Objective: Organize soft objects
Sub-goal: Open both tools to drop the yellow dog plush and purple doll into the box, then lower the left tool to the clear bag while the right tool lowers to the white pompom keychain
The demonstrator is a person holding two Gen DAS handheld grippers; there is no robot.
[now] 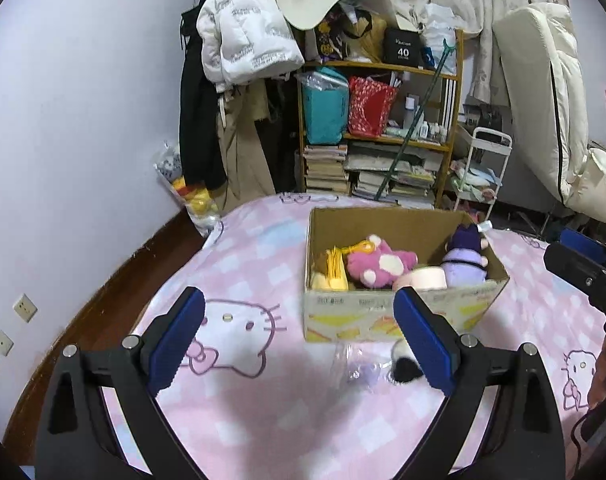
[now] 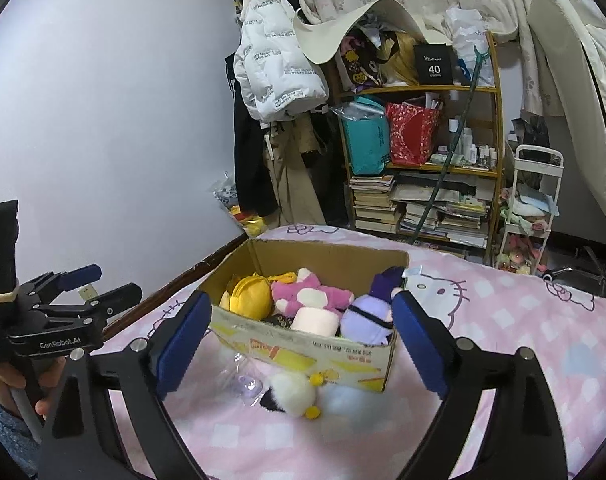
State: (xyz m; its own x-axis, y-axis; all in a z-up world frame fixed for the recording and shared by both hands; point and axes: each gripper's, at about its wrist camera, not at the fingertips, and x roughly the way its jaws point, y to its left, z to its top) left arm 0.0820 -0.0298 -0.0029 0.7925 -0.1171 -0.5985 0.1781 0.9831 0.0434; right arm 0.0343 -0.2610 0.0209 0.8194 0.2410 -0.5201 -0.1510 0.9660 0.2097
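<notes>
While both claws, left gripper (image 1: 299,336) and right gripper (image 2: 301,336), are gaping empty, a black-and-white plush (image 2: 293,394) is lying at lower centre outside the cardboard box (image 2: 303,350), awaiting collection.

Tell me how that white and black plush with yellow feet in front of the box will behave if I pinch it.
The white and black plush looks fluffy, so it probably squashes and feels light. It lies loose on the pink bedspread, so a nudge likely rolls or slides it. The clear plastic wrapper beside it might get caught too.
</notes>
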